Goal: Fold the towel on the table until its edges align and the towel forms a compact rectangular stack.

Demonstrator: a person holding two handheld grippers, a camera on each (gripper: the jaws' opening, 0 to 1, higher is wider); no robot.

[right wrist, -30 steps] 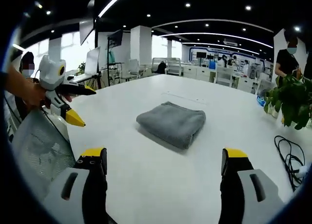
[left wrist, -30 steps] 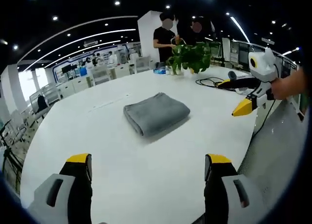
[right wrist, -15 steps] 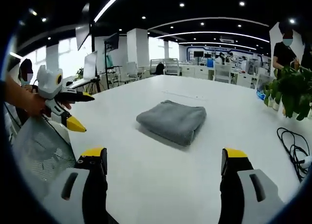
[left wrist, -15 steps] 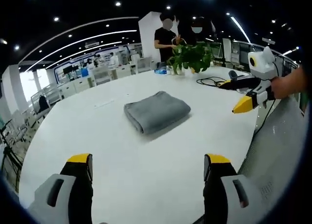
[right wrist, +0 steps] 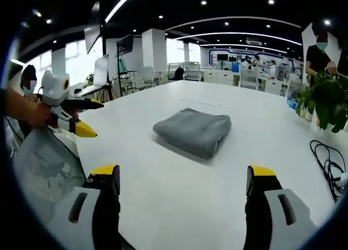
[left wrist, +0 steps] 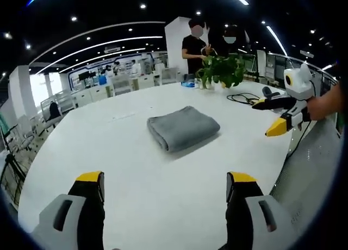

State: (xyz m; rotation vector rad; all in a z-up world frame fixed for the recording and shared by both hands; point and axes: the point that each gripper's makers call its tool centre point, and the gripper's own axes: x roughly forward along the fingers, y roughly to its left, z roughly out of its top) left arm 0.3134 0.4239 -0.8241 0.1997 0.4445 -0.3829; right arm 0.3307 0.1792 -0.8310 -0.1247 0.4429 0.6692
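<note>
Holding nothing, the left gripper (left wrist: 163,187) has its jaws wide apart above the near edge of the white table (left wrist: 125,168). The right gripper (right wrist: 182,182) is spread wide too, with nothing between its jaws. Both are well apart from the gray towel (left wrist: 183,128), which lies out in the middle of the table. It looks like a small thick stack with neat edges. A green plant (left wrist: 220,69) and a black cable (right wrist: 326,163) sit farther off. I think the folding is done.
</note>
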